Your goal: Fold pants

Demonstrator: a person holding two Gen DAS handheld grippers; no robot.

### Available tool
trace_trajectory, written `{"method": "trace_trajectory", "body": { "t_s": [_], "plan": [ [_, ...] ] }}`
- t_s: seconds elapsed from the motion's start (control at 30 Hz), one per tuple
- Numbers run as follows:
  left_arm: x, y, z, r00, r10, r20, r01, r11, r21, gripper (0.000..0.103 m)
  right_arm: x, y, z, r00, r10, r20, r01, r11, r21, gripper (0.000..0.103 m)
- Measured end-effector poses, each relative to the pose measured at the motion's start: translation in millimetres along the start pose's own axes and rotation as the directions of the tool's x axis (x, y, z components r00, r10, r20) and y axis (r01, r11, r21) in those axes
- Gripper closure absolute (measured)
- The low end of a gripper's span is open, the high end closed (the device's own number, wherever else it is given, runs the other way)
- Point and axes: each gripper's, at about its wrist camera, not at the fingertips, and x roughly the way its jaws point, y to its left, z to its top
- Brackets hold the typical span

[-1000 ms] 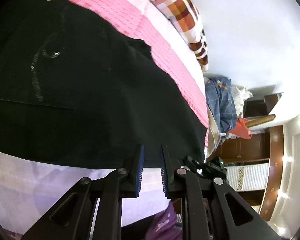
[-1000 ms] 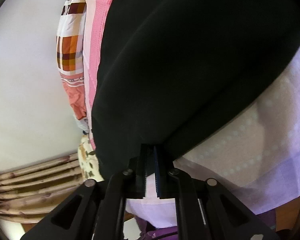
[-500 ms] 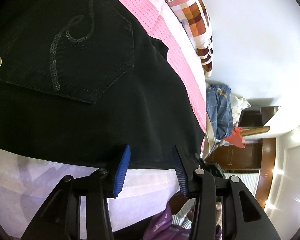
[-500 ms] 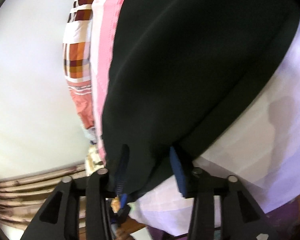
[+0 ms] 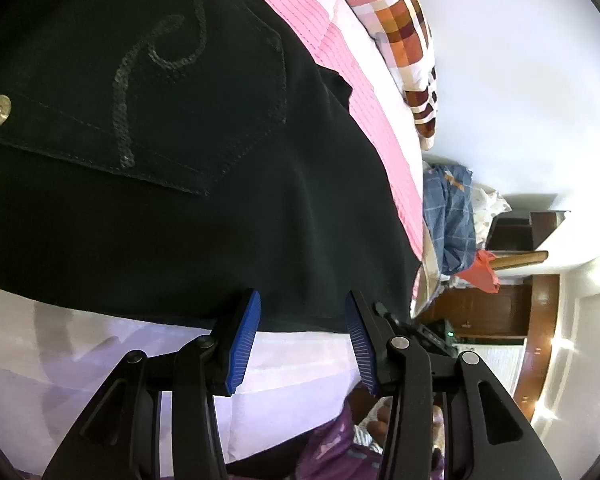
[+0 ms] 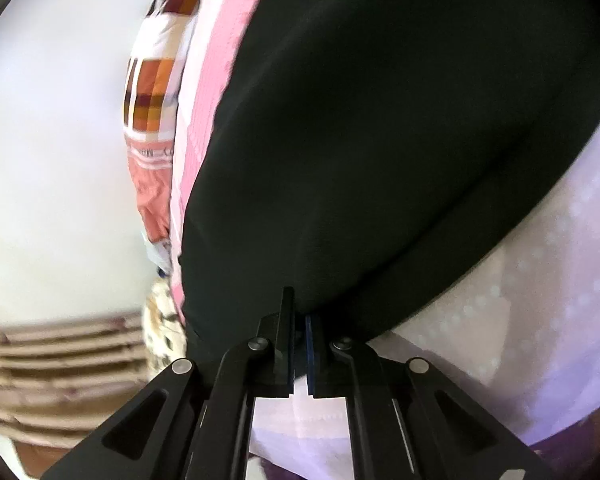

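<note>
**Right gripper pinches the pants' edge, left gripper spread at the hem**

The black pants (image 5: 172, 184) fill the upper left of the left wrist view, lying on a pink and lilac bedsheet (image 5: 364, 92); a back pocket (image 5: 152, 92) with a sequin curl faces up; the left gripper (image 5: 302, 316) has its blue pads apart over the near edge, pressing nothing. In the right wrist view the right gripper (image 6: 300, 312), having just closed, clamps the pants' edge at lower centre; a checked pillow (image 6: 152, 92) sits upper left.
</note>
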Motion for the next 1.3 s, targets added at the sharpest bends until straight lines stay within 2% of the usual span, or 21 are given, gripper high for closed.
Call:
{"method": "trace_trajectory", "body": {
  "t_s": [0.1,0.2,0.3,0.5,0.53,0.6,0.7,0.73,0.8,0.87,0.93,0.97,1.03,1.1,1.17,1.3],
  "plan": [
    [-3,3,0,1.000,0.002,0.008,-0.002,1.000,-0.006,0.057,-3,-1,-6,1.000,-0.023,-0.017,0.023,1.000,-0.020,0.099],
    [-4,6,0,1.000,0.007,0.017,-0.007,1.000,-0.019,0.051,0,-13,-4,1.000,0.004,-0.025,-0.003,1.000,0.029,0.101],
    [-4,8,-1,1.000,0.005,0.014,-0.005,1.000,-0.026,0.050,0,-9,-5,1.000,-0.004,-0.024,0.004,1.000,0.019,0.101],
    [-2,2,-1,0.999,0.044,0.020,-0.044,0.999,0.016,0.048,-4,-29,0,0.993,0.108,-0.053,-0.100,0.987,0.129,0.096],
    [-1,1,0,0.999,0.052,0.018,-0.052,0.998,0.019,0.048,-11,-31,1,0.994,0.099,-0.045,-0.093,0.988,0.120,0.096],
    [0,0,1,0.998,0.058,0.011,-0.058,0.998,0.021,0.048,-35,-37,7,0.998,0.060,-0.013,-0.059,0.994,0.097,0.094],
    [-1,-1,2,0.997,0.072,0.011,-0.072,0.997,0.029,0.048,-88,-51,27,0.993,-0.058,0.106,0.052,0.997,0.066,0.091],
    [-1,-1,2,0.997,0.074,0.011,-0.075,0.997,0.026,0.047,-107,-56,35,0.983,-0.098,0.157,0.090,0.994,0.059,0.090],
    [0,-1,3,0.997,0.082,0.009,-0.083,0.996,0.023,0.047,-157,-65,62,0.937,-0.192,0.291,0.192,0.981,0.031,0.090],
    [1,-2,2,0.996,0.094,0.009,-0.094,0.995,0.024,0.047,-190,-71,89,0.900,-0.222,0.375,0.234,0.972,0.014,0.090],
    [4,-4,1,0.995,0.104,0.007,-0.104,0.994,0.024,0.047,-206,-75,113,0.887,-0.221,0.406,0.249,0.968,-0.016,0.089],
    [4,-5,1,0.994,0.106,0.007,-0.106,0.994,0.025,0.047,-210,-73,129,0.877,-0.234,0.420,0.273,0.961,-0.034,0.089],
    [7,-9,0,0.993,0.114,0.004,-0.115,0.993,0.031,0.047,-204,-67,149,0.886,-0.224,0.405,0.285,0.954,-0.095,0.090],
    [10,-13,-2,0.991,0.131,0.001,-0.131,0.990,0.045,0.047,-188,-55,167,0.877,-0.266,0.399,0.354,0.920,-0.165,0.090],
    [12,-18,-3,0.989,0.151,0.000,-0.151,0.987,0.059,0.047,-174,-47,179,0.890,-0.250,0.382,0.350,0.911,-0.217,0.089],
    [13,-19,-4,0.987,0.160,-0.005,-0.159,0.986,0.041,0.047,-138,-28,198,0.859,-0.328,0.394,0.459,0.834,-0.305,0.089]
  ]
}}
